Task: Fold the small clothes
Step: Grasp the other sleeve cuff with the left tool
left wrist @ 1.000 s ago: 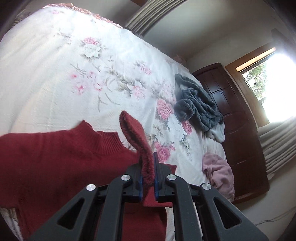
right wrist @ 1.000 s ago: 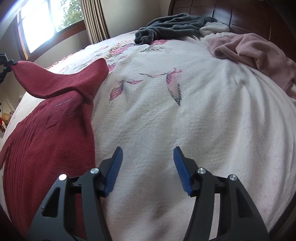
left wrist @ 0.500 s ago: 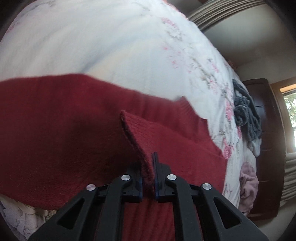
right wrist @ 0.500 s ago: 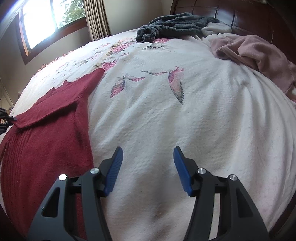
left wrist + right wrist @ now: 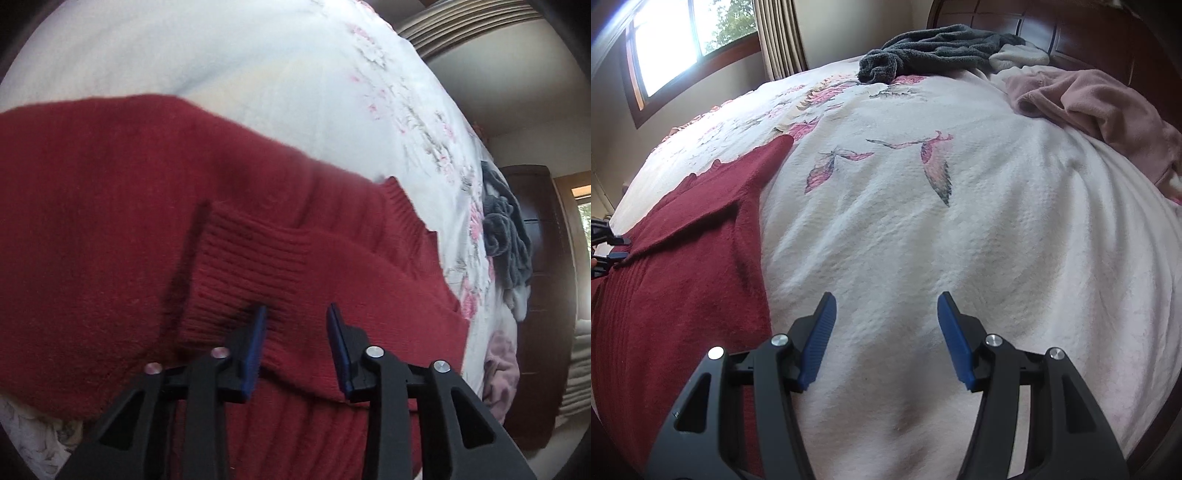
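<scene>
One red sweater, one grey garment, one pink garment, two grippers: left gripper, right gripper.

We are in a bedroom of a home. A wide bed fills both views, covered by a white quilted bedspread printed with pink flowers and leaves, and a dark wooden headboard rises behind it. Clothes lie loose on the covers: a red sweater, a grey fleece garment and a pink one (both crumpled near the headboard). A wood-framed window with a striped curtain lets in daylight beside plain cream walls.
</scene>
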`<state>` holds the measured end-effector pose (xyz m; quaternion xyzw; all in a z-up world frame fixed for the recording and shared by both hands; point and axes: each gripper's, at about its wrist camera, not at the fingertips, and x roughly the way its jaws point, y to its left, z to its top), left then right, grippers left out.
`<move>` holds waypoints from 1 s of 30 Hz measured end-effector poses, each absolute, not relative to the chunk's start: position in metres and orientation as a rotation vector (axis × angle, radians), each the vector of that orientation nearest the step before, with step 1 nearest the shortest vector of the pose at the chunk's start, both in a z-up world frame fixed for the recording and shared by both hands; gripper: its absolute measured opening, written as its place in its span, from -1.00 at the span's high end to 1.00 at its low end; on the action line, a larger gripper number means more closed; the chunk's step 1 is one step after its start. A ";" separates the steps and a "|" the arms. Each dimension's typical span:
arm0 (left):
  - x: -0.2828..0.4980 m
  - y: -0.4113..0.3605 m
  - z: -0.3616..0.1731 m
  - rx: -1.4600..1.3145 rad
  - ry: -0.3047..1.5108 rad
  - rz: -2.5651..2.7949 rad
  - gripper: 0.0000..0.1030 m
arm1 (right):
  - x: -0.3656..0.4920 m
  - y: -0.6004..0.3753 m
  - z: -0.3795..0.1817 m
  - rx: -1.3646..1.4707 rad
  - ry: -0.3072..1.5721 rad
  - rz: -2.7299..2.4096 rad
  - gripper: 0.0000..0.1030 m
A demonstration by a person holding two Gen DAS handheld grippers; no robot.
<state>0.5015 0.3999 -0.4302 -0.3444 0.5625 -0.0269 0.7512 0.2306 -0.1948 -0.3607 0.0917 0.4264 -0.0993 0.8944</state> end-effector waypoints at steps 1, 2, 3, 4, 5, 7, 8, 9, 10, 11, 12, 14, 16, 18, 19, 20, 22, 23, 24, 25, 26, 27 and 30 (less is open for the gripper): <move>0.496 0.409 -0.431 -0.789 1.219 -0.058 0.77 | 0.231 -0.194 -0.361 0.188 0.888 -0.206 -0.11; 0.492 0.415 -0.428 -0.811 1.211 -0.060 0.77 | 0.232 -0.194 -0.362 0.185 0.891 -0.206 -0.11; 0.484 0.426 -0.423 -0.819 1.194 -0.058 0.74 | 0.232 -0.194 -0.362 0.181 0.893 -0.207 -0.11; 0.479 0.435 -0.415 -0.822 1.179 -0.056 0.69 | 0.232 -0.194 -0.362 0.178 0.894 -0.209 -0.12; 0.472 0.448 -0.409 -0.827 1.160 -0.050 0.54 | 0.233 -0.194 -0.362 0.175 0.896 -0.210 -0.12; 0.452 0.483 -0.393 -0.839 1.102 0.007 0.22 | 0.234 -0.193 -0.363 0.166 0.903 -0.215 -0.12; 0.444 0.500 -0.386 -0.856 1.076 0.026 0.19 | 0.234 -0.192 -0.363 0.161 0.906 -0.217 -0.14; 0.435 0.519 -0.381 -0.869 1.053 0.052 0.17 | 0.235 -0.191 -0.364 0.153 0.911 -0.221 -0.15; 0.420 0.545 -0.374 -0.883 1.024 0.092 0.14 | 0.235 -0.190 -0.364 0.145 0.917 -0.222 -0.15; 0.407 0.566 -0.370 -0.895 0.999 0.126 0.06 | 0.235 -0.189 -0.365 0.137 0.921 -0.223 -0.15; 0.394 0.588 -0.366 -0.913 0.974 0.161 0.03 | 0.236 -0.188 -0.365 0.127 0.926 -0.229 -0.15; 0.357 0.639 -0.363 -0.972 0.915 0.250 0.01 | 0.236 -0.186 -0.362 0.110 0.927 -0.240 -0.15; 0.322 0.681 -0.363 -1.024 0.858 0.343 0.00 | 0.234 -0.185 -0.358 0.116 0.931 -0.256 -0.16; 0.290 0.716 -0.365 -1.076 0.806 0.430 0.00 | 0.229 -0.183 -0.350 0.147 0.936 -0.259 -0.20; 0.271 0.734 -0.369 -1.112 0.782 0.476 0.00 | 0.226 -0.180 -0.346 0.147 0.935 -0.255 -0.21; 0.261 0.746 -0.374 -1.144 0.768 0.501 0.00 | 0.223 -0.175 -0.342 0.136 0.933 -0.249 -0.21; 0.243 0.765 -0.388 -1.220 0.749 0.532 0.00 | 0.218 -0.164 -0.334 0.113 0.926 -0.231 -0.23; 0.239 0.772 -0.395 -1.244 0.747 0.532 0.00 | 0.217 -0.159 -0.330 0.107 0.924 -0.223 -0.24; 0.240 0.772 -0.401 -1.258 0.754 0.526 0.00 | 0.215 -0.153 -0.326 0.100 0.922 -0.215 -0.25; 0.244 0.772 -0.407 -1.263 0.765 0.521 0.00 | 0.215 -0.149 -0.323 0.095 0.921 -0.208 -0.25; 0.247 0.772 -0.410 -1.258 0.768 0.519 0.00 | 0.215 -0.145 -0.320 0.090 0.922 -0.203 -0.26; 0.252 0.773 -0.411 -1.247 0.769 0.519 0.00 | 0.214 -0.141 -0.317 0.087 0.922 -0.200 -0.26; 0.262 0.775 -0.407 -1.238 0.762 0.525 0.04 | 0.212 -0.132 -0.309 0.089 0.926 -0.189 -0.26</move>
